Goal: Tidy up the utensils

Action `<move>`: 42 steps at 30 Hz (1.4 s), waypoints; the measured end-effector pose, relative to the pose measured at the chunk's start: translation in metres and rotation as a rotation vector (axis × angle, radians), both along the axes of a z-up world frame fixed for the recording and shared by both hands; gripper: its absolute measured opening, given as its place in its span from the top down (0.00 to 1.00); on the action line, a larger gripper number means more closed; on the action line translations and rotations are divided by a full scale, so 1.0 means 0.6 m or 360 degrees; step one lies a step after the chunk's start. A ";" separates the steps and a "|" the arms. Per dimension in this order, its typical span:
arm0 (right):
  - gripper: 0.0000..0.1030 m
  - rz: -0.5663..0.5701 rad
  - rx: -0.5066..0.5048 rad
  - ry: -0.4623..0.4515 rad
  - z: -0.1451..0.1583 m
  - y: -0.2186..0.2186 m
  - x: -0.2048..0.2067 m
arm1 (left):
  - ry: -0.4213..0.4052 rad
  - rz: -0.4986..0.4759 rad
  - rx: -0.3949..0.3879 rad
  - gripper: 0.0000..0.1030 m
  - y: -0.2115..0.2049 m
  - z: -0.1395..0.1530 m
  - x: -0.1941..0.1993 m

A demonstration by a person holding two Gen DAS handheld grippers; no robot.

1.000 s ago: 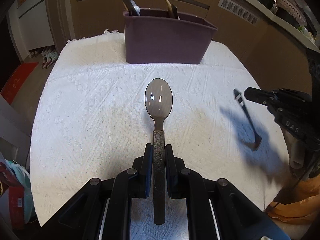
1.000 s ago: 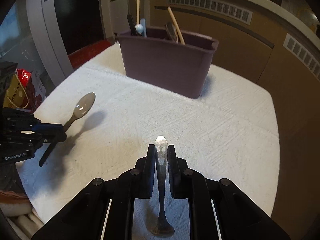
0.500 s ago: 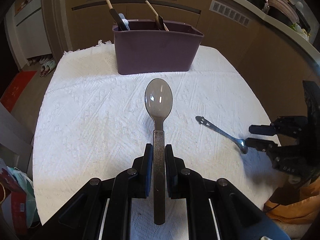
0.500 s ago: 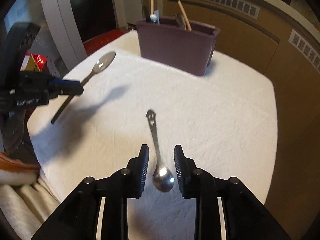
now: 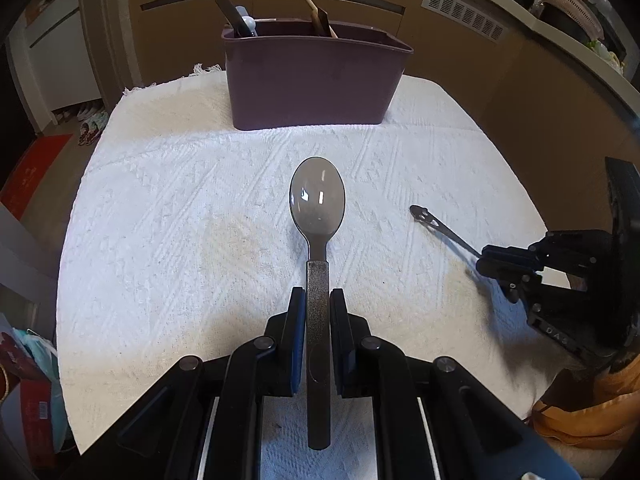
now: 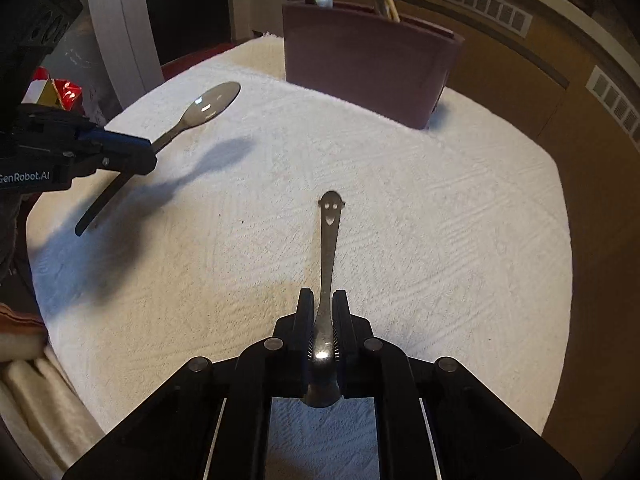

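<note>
large spoon: translucent smoky grey bowl with white glints; handle dark, speckled brownish grey.
small spoon: dull silver metal; handle end cut with a smiling face pattern.
bin: plain dusky purple, matte, darker along the rim.
utensils in the bin: pale tan wooden handles, black lower parts, one pale blue-white knob.
cloth: white, woven in raised diagonal lines and diamond shapes; faint yellowish stain near the middle; fringed at the far edge.
left gripper: black body, blue pads, grey screws.
right gripper: black, grey screws, white stripes underneath.
cabinets: brown with cream slatted vents.
</note>
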State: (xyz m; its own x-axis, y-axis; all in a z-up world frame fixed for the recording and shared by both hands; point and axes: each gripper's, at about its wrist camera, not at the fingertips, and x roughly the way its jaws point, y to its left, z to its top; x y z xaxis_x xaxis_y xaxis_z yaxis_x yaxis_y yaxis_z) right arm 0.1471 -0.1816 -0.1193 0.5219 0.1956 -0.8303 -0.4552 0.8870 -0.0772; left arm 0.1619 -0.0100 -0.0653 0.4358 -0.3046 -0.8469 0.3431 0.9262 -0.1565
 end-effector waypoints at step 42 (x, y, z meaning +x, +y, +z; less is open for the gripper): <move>0.72 -0.0261 0.0238 -0.0222 0.100 -0.056 -0.067 | 0.0150 0.0183 0.0027 0.90 0.025 -0.021 0.019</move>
